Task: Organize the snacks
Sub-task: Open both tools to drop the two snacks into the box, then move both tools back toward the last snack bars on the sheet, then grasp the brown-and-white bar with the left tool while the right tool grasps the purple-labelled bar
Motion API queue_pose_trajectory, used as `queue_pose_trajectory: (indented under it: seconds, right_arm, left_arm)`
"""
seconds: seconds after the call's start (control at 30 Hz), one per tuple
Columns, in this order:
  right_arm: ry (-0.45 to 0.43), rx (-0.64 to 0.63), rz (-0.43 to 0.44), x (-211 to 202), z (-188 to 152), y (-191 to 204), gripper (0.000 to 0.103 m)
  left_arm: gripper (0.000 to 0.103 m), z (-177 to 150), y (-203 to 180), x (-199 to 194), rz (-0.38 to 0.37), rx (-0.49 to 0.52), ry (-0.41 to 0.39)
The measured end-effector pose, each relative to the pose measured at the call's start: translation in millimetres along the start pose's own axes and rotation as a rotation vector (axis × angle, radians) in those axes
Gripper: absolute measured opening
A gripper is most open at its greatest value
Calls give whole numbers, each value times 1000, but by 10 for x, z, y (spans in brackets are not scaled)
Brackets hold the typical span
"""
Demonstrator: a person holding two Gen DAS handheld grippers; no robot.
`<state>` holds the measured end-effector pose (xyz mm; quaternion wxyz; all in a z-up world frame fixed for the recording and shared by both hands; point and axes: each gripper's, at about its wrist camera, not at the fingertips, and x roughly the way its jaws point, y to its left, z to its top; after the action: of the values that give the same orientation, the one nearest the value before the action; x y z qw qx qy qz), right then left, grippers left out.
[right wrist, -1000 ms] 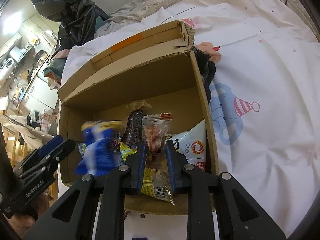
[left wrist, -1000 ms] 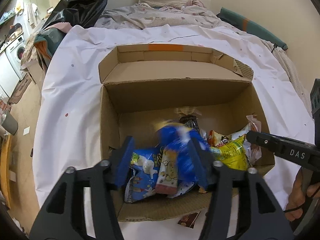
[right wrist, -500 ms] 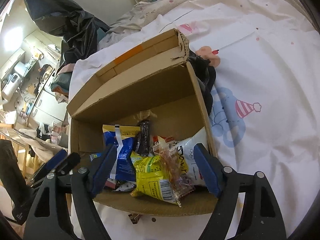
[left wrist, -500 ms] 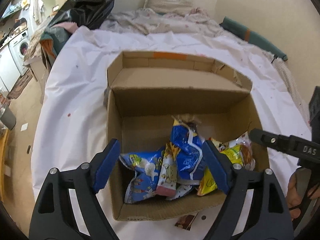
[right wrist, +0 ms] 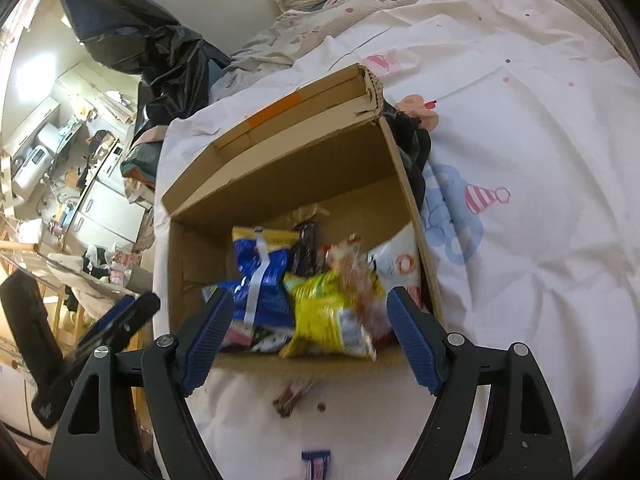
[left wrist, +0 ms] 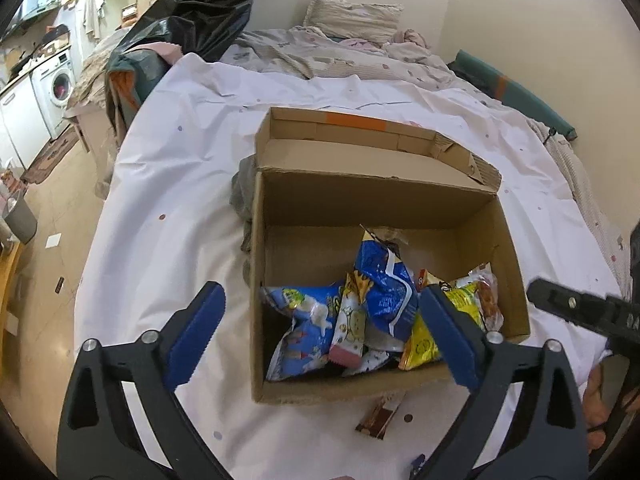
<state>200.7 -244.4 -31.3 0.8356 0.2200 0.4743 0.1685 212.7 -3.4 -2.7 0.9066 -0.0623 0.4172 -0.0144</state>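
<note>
An open cardboard box sits on a white bed sheet and holds several snack bags. A dark blue bag leans upright in the middle, a light blue one lies at its left, and a yellow one at its right. My left gripper hovers above the box's near side, its jaws still opening, nothing pressed between them. My right gripper stands open over the near edge, gripping nothing. A clear packet lies blurred on the yellow bag.
A small brown snack bar lies on the sheet in front of the box, another small packet nearer still. Dark cloth is bunched against the box's side. Rumpled bedding, a pillow and a black plastic bag lie beyond.
Both grippers have let go: the left released the dark blue bag, the right the clear packet, which now lie in the box. Both drew back and up from the box, jaws spread wide.
</note>
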Motion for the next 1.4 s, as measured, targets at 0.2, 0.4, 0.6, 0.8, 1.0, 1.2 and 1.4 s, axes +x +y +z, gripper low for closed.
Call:
queue_pose_trajectory:
  seconds: [0.2, 0.4, 0.6, 0.8, 1.0, 1.2, 1.4]
  right_arm:
    - [59, 4, -12, -62, -396, -9, 81]
    - [201, 32, -27, 139, -837, -65, 81]
    - [418, -6, -55, 569, -1334, 61, 81]
    - [507, -218, -197, 826, -1669, 339, 49]
    - [483, -187, -222, 761, -1584, 198, 18]
    - [340, -69, -188, 456, -1280, -16, 18]
    - [243, 67, -174, 211, -1074, -295, 18]
  left_arm:
    - [97, -199, 106, -125, 38, -48, 32]
    - [97, -305, 198, -208, 45, -91, 46]
    - [97, -399, 252, -205, 56, -110, 68]
    - [97, -457, 185, -129, 61, -73, 96]
    - [97, -504, 63, -80, 30, -31, 124]
    - [97, -588, -95, 8, -46, 8, 188]
    - [89, -809, -378, 233, -83, 93, 288]
